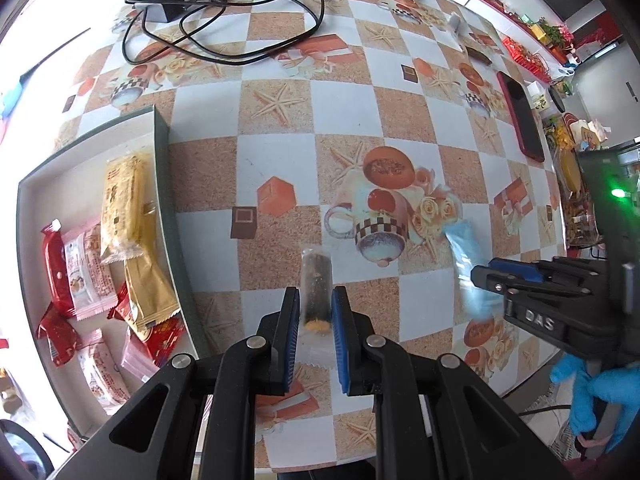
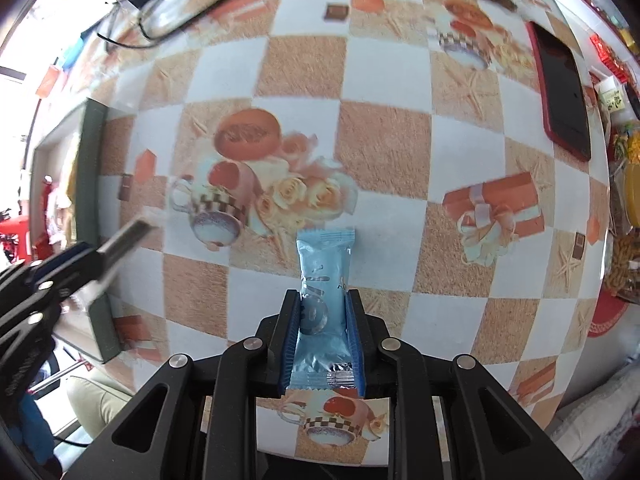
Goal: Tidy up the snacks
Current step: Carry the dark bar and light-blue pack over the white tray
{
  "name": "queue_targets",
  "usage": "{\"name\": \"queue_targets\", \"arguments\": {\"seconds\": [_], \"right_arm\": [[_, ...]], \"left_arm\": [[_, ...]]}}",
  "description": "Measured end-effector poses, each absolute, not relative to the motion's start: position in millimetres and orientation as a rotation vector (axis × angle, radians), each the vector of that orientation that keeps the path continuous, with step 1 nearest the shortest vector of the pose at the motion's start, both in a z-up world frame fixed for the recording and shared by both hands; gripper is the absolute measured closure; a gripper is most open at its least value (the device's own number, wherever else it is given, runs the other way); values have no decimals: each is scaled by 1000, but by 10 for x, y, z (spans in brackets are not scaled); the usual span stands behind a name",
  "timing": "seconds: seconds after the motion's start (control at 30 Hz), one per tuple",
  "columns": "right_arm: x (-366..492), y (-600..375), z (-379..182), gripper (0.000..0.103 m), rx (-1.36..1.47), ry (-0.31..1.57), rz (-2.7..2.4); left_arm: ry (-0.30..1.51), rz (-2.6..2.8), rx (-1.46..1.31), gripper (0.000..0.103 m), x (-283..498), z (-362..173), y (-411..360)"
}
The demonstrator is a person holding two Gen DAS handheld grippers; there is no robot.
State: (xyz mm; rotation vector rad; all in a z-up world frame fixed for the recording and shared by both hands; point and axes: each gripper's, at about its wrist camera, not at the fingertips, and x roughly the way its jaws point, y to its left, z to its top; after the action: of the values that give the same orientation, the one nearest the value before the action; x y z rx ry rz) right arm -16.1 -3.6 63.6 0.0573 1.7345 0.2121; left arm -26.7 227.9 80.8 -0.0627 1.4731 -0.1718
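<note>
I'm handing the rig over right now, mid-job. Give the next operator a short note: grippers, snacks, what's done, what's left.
Left gripper: shut on a clear-wrapped dark snack roll, held above the table.
Right gripper: shut on a light blue snack packet, also off the table.
Done: several red, pink and yellow packets already lie in the tray at the left.
Left: carry both held snacks to the tray and release them. Phone and charger cable are not snacks.
</note>
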Motion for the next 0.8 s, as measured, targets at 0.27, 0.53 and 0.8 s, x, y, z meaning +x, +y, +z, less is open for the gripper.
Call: {"name": "queue_targets", "arguments": {"seconds": [0.27,0.53,0.8], "right_arm": [[-172,-181,472,26,23,1772,156],[-132,-381,298,26,98,1811,135],[-272,-25,79,26,55,1802,120]], "left_arm": [[1506,-142,-33,89,-293,693,2237],[1603,-39,3,47,-202,275,2216],[1622,-30,72,30,-180,69,2009]]}}
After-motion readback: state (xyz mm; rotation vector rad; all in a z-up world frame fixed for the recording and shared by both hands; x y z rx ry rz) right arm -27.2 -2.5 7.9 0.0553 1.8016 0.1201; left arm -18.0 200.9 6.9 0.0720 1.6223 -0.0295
